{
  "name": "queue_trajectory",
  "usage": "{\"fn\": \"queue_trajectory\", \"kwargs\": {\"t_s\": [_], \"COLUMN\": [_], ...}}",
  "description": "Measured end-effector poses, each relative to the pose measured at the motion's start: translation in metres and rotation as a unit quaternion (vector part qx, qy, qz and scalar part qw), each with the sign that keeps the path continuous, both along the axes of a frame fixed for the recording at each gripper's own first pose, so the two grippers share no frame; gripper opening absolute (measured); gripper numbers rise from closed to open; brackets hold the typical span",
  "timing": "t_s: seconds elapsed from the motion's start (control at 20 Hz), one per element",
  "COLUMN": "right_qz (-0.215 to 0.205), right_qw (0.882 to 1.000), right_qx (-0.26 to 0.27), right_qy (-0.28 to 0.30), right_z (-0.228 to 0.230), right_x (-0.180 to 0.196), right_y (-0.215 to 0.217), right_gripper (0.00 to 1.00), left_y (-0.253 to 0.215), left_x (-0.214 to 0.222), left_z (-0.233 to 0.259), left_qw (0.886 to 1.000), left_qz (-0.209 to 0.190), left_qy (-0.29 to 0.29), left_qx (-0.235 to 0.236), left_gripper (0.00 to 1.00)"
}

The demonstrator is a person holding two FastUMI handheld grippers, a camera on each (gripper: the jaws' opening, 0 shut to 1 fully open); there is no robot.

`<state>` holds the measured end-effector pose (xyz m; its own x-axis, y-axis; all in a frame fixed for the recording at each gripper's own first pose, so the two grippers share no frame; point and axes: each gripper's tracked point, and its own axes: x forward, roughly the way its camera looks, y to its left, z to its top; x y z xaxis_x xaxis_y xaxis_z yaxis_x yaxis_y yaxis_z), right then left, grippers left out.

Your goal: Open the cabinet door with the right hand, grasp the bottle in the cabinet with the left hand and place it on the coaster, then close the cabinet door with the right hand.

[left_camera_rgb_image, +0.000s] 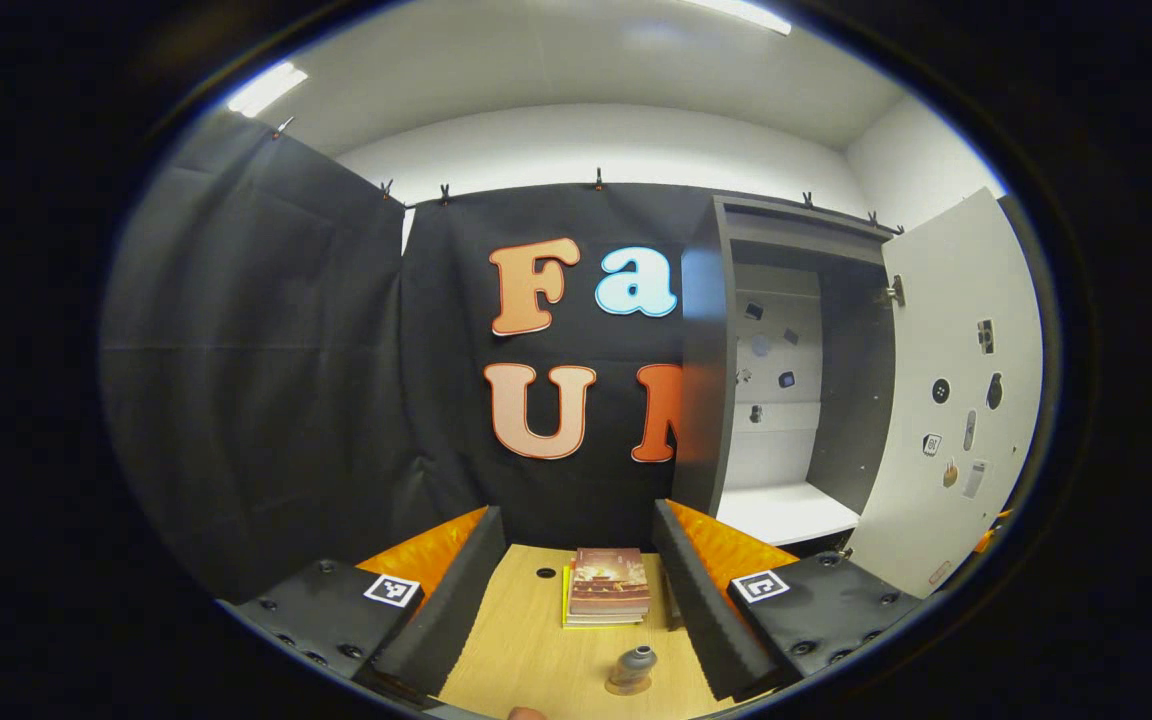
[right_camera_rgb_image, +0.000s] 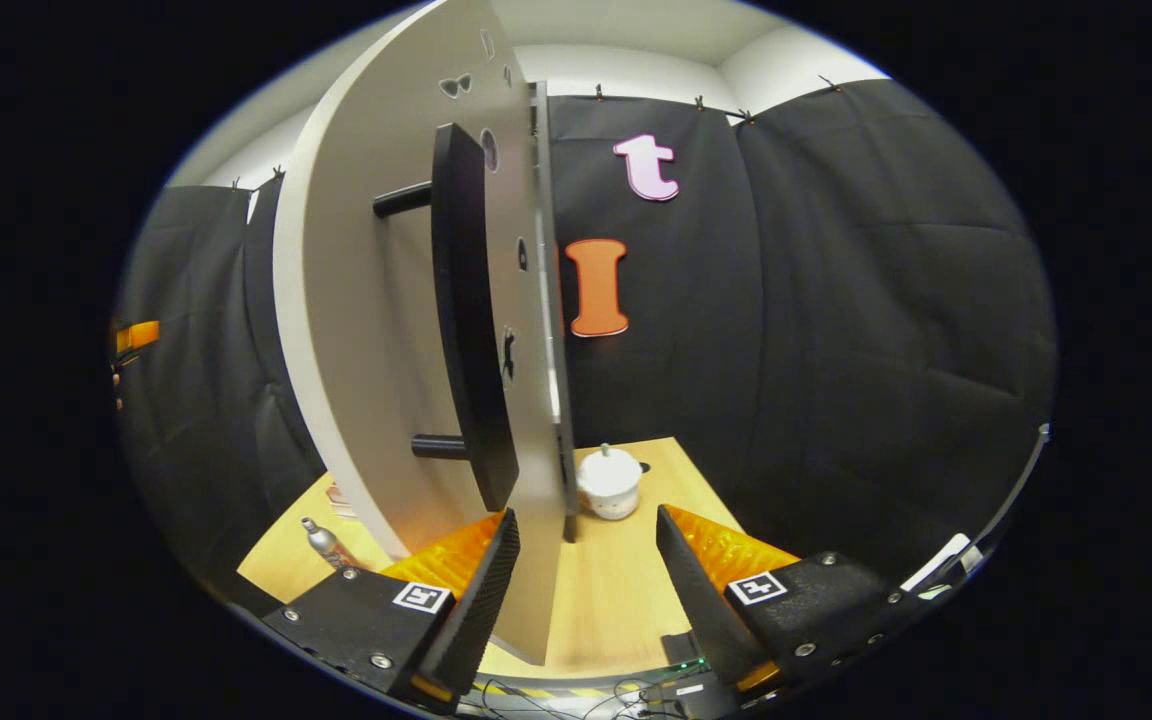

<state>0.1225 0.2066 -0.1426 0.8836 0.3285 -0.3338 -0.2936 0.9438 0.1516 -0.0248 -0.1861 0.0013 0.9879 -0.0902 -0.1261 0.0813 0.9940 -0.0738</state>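
Coaster (left_camera_rgb_image: 629, 686) half hidden under bottle (left_camera_rgb_image: 633, 664)

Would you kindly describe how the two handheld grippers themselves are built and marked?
Both look alike. The left gripper and the right gripper each have two long wedge-shaped fingers with ribbed inner faces, mounted on dark bolted blocks. Each block carries a small square black-and-white marker, with orange ribbed parts behind.

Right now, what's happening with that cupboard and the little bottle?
A person is working two grippers. The small grey bottle already stands on the round coaster on the wooden table, below the open left gripper. The right gripper is open at the edge of the light grey cabinet door, which hangs open.
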Motion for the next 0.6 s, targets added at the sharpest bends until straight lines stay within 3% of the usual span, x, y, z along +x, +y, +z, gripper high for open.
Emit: {"fn": "queue_trajectory", "kwargs": {"t_s": [0.05, 0.1, 0.6], "right_qz": [0.011, 0.021, 0.087], "right_qw": [1.0, 1.0, 0.996], "right_qx": [0.004, 0.008, 0.025], "right_qy": [0.002, 0.003, 0.001], "right_z": [0.0, 0.0, -0.001], "right_x": [-0.003, -0.005, -0.008], "right_y": [0.007, 0.014, 0.07], "right_gripper": [0.95, 0.86, 0.86], "left_y": [0.002, 0.004, 0.053], "left_x": [0.003, 0.007, 0.031], "left_z": [0.001, 0.0, -0.003], "left_qw": [1.0, 1.0, 1.0], "left_qz": [-0.002, -0.003, 0.002], "left_qy": [-0.002, -0.002, -0.004], "left_qx": [0.005, 0.009, -0.002], "left_gripper": [0.97, 0.97, 0.97]}}
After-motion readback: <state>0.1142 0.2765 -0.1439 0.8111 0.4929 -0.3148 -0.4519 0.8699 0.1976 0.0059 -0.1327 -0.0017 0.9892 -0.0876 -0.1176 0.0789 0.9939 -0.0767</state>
